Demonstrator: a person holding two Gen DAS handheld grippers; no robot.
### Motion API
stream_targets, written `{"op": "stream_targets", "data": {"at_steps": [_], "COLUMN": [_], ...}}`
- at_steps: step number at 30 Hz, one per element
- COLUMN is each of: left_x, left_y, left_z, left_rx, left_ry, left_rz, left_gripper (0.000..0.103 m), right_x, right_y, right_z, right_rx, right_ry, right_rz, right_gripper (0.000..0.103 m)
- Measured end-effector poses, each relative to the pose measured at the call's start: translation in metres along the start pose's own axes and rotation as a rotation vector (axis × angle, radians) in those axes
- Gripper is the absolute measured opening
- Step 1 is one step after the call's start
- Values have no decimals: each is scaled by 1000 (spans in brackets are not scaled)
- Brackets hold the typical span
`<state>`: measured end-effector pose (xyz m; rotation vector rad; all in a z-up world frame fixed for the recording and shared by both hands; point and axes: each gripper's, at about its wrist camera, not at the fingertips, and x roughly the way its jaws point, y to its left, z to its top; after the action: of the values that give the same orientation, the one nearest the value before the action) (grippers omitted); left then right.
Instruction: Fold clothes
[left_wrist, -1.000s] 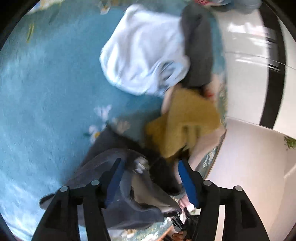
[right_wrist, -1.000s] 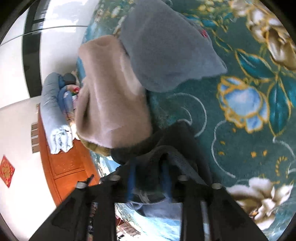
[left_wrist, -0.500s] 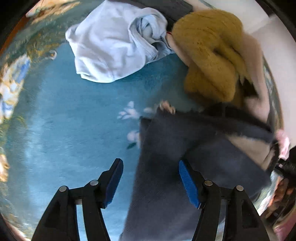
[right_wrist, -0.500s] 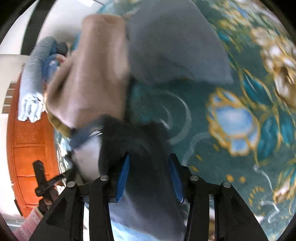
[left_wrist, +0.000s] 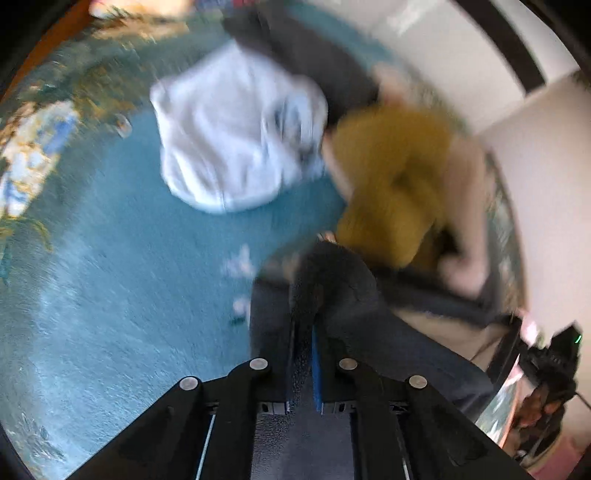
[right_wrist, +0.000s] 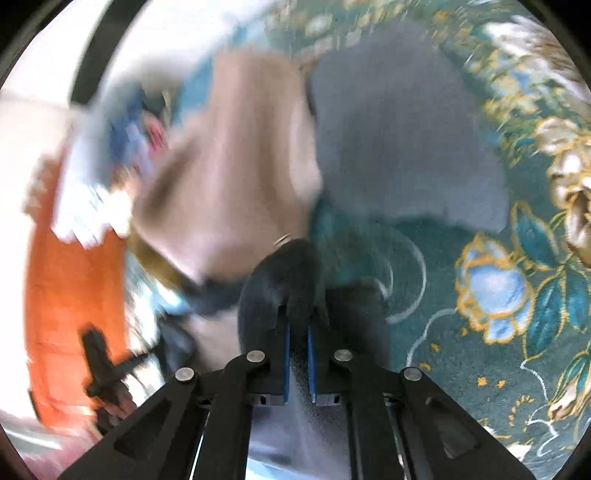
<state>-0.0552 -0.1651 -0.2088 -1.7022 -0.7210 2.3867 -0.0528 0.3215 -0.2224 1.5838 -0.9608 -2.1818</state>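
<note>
1. Left tool (left_wrist: 303, 354) clamped on dark garment (left_wrist: 343, 280); right tool (right_wrist: 297, 354) clamped on it too.
2. Garment on rug (left_wrist: 110, 266), near its wall-side edge, unfolded.
3. White (left_wrist: 229, 147), mustard (left_wrist: 391, 177), beige (right_wrist: 236, 162), grey (right_wrist: 399, 140) pieces lie loose; most work remains.

1. The left wrist camera sits just behind the left gripper (left_wrist: 303, 325), facing steeply down, close over the teal carpet (left_wrist: 110, 295); its far edge reaches a white wall (left_wrist: 546, 155).
2. The right wrist camera looks down likewise along the right gripper (right_wrist: 297, 325).
3. Both share the dark grey garment (left_wrist: 351, 295) and the beige garment (right_wrist: 236, 166); both views are blurred.
</note>
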Motion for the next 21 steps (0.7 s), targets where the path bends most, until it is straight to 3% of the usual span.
{"op": "stream_targets", "data": {"at_steps": [2,7,15,18,20,21], "left_x": [3,56,68,53,39,27], "left_y": [11,30,30,35,40,43], "left_z": [7,10,7,8,8,6], "left_rx": [-40,-74,-93,-146,-181,-203], "left_ry": [-14,98,175,168,144,114], "left_rz": [2,95,82,45,18,3], "left_gripper": [8,9,13,22,43,49], "right_x": [-11,35,53,45,37,33], "right_y": [-14,-39,-35,-26,-19,-16], "right_z": [5,10,11,9,6,4], "right_rx": [43,90,83,73,64,59], "right_ry": [-50,28,79,53,39,31], "right_rz": [-15,-114,-127,-133,-134,-130], "right_gripper": [7,7,9,16,46,49]}}
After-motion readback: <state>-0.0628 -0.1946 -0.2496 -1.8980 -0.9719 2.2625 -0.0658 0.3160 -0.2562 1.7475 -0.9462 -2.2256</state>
